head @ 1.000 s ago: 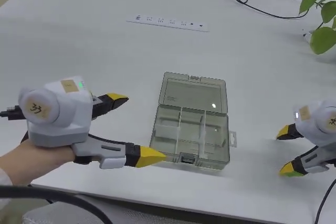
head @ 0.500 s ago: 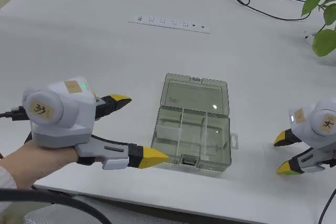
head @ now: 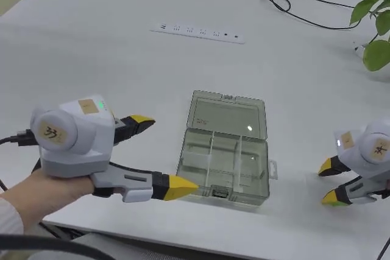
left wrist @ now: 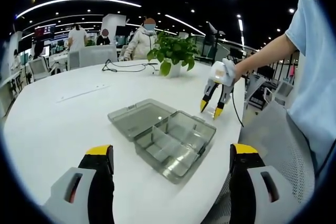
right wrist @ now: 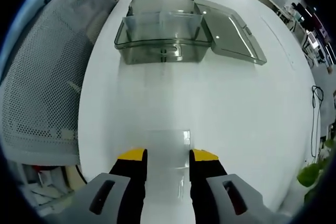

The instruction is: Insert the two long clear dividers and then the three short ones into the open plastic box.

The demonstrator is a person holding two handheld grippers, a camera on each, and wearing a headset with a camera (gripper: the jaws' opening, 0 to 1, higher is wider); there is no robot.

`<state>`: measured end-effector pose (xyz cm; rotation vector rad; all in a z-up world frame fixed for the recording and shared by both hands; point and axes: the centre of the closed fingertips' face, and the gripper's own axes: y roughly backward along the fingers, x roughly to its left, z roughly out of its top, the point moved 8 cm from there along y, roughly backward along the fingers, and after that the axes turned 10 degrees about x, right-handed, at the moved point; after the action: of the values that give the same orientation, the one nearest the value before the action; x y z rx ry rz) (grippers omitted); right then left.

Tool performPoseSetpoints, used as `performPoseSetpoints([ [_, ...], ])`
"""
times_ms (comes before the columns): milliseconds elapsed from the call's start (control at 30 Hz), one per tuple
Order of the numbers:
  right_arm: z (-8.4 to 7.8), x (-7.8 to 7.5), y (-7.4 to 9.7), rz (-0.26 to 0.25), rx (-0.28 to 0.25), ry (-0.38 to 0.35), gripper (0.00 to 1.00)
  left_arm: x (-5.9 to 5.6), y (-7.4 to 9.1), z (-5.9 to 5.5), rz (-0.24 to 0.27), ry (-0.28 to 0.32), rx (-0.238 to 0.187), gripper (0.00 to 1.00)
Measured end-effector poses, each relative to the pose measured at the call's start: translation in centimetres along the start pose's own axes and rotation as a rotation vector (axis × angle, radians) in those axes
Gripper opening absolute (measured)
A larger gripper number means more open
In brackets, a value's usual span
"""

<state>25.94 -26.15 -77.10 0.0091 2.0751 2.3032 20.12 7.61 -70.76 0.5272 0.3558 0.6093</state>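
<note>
My left claw [head: 163, 151] gapes wide, empty, beside the open box [head: 222, 162] at the surface [head: 91, 59] front edge. Right claw [head: 329, 182] straddles a clear divider [right wrist: 167, 148]; can't tell if it's gripped.

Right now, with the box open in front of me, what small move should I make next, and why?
Probably close the right gripper on the clear divider lying flat between its jaws, then lift it; I cannot tell whether they already pinch it. The plastic box stands open nearby, and the left gripper is open and empty.
</note>
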Motion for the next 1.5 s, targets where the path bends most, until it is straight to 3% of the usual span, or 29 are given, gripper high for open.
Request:
performPoseSetpoints([
  [200, 0.4, -0.1, 0.5, -0.022, -0.039, -0.036, 0.32, 0.1, -0.2, 0.0, 0.000, 0.013, -0.002, 0.92],
  [400, 1.5, -0.3, 2.0, -0.075, -0.090, -0.047, 0.32, 0.5, -0.4, -0.2, -0.001, 0.078, -0.012, 0.90],
  [600, 3.2, -0.4, 3.1, -0.148, -0.168, -0.036, 0.32, 0.3, -0.9, -0.2, -0.018, 0.131, -0.009, 0.87],
  [700, 4.8, 0.5, 4.3, -0.153, -0.229, -0.029, 0.32, 0.4, -1.3, -0.1, -0.016, 0.180, -0.023, 0.85],
  [833, 6.5, 1.4, 5.4, -0.181, -0.261, 0.008, 0.32, 0.1, -1.9, 0.2, -0.035, 0.221, -0.028, 0.81],
  [900, 6.9, 1.0, 5.1, -0.198, -0.278, 0.026, 0.32, -0.2, -2.3, 0.4, -0.047, 0.242, -0.031, 0.79],
  [1033, 8.9, 1.9, 6.0, -0.238, -0.307, 0.065, 0.32, -0.5, -2.9, 0.9, -0.075, 0.315, -0.042, 0.73],
  [1100, 9.6, 2.1, 6.2, -0.241, -0.321, 0.074, 0.32, -0.8, -3.2, 1.3, -0.097, 0.322, -0.050, 0.69],
  [1267, 11.5, 2.6, 6.6, -0.276, -0.344, 0.113, 0.32, -1.9, -4.2, 2.0, -0.174, 0.395, -0.021, 0.57],
  [1500, 13.4, 3.1, 7.2, -0.312, -0.359, 0.176, 0.32, -2.4, -5.4, 2.4, -0.236, 0.513, 0.015, 0.35],
])
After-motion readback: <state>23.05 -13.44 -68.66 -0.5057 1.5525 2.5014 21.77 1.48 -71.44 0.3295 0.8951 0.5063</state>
